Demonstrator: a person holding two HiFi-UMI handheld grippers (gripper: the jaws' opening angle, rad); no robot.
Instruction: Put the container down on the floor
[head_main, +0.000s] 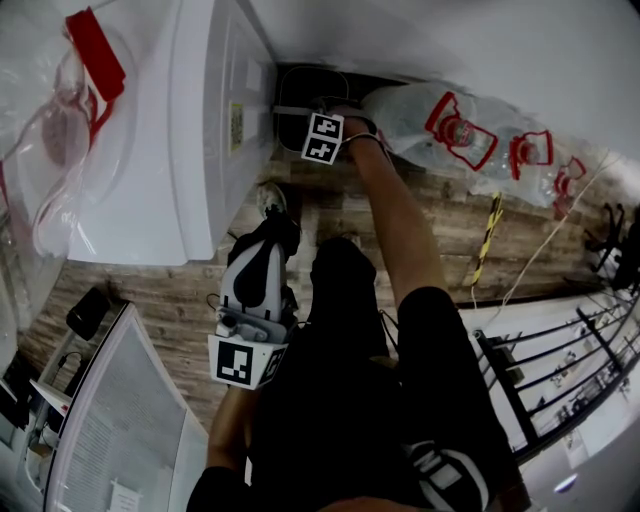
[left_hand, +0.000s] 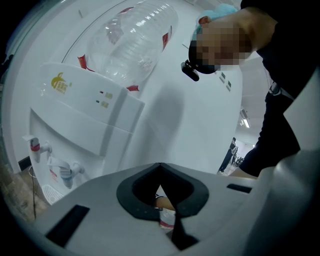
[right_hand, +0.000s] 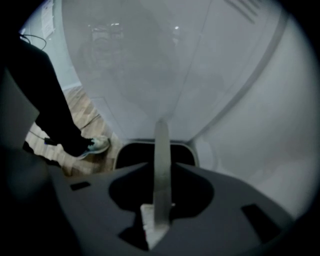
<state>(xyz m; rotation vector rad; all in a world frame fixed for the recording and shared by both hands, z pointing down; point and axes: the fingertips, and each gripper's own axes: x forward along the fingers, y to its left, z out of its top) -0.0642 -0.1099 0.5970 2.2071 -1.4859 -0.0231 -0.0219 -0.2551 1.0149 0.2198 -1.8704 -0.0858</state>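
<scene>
The container (head_main: 308, 84) is a dark bin with a grey rim, low on the wooden floor beside the white water dispenser (head_main: 190, 130). My right gripper (head_main: 303, 108) reaches down to it at arm's length. In the right gripper view a thin grey handle (right_hand: 161, 137) runs up from between the jaws to the container's rim (right_hand: 150, 144), and the right gripper (right_hand: 161, 169) is shut on that handle. My left gripper (head_main: 277, 232) hangs near my legs, away from the container. In its own view the left gripper (left_hand: 160, 166) is shut, with nothing held, facing the dispenser (left_hand: 85, 115).
Large clear water bottles with red handles (head_main: 460, 130) lie on the floor right of the container. Another bottle (left_hand: 132, 40) sits on top of the dispenser. A black-yellow strip (head_main: 485, 240) lies on the floor, a wire rack (head_main: 560, 360) stands right, a white cabinet (head_main: 110, 420) lower left.
</scene>
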